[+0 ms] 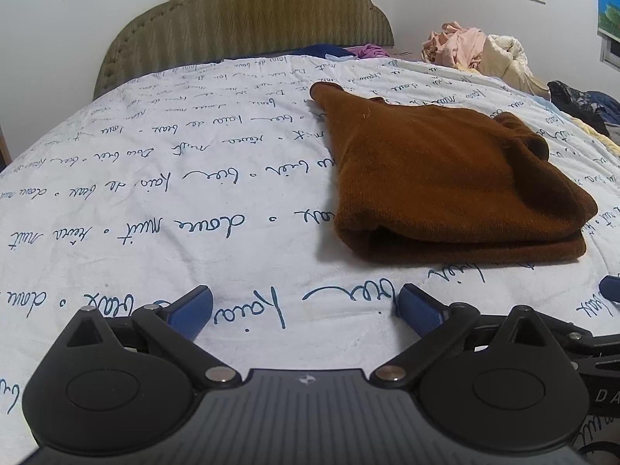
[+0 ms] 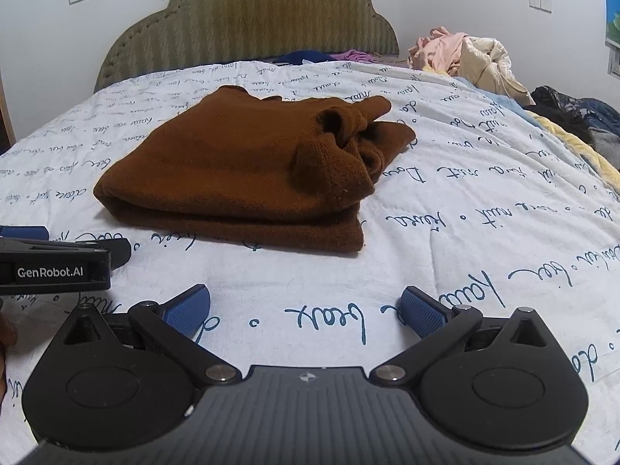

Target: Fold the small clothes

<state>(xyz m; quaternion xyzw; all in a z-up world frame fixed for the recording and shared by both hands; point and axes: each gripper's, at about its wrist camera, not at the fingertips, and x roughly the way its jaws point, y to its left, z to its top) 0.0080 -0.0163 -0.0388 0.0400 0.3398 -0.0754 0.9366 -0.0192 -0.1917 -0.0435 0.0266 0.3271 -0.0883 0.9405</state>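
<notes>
While both jaws gape empty: brown sweater (image 2: 232, 170), folded thick (sleeves bunched) on bedspread (image 2: 465, 232).

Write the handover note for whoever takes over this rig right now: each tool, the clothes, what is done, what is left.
Left tool: open, empty, over the bedspread short of the garment.
Right tool: open, empty, likewise short of it.
Brown sweater: folded in layers on the bed, untouched; its collar end is bunched.
Done: this sweater looks folded.
Left: perhaps neaten the collar; a heap of unfolded clothes lies at the far right by the headboard.
</notes>
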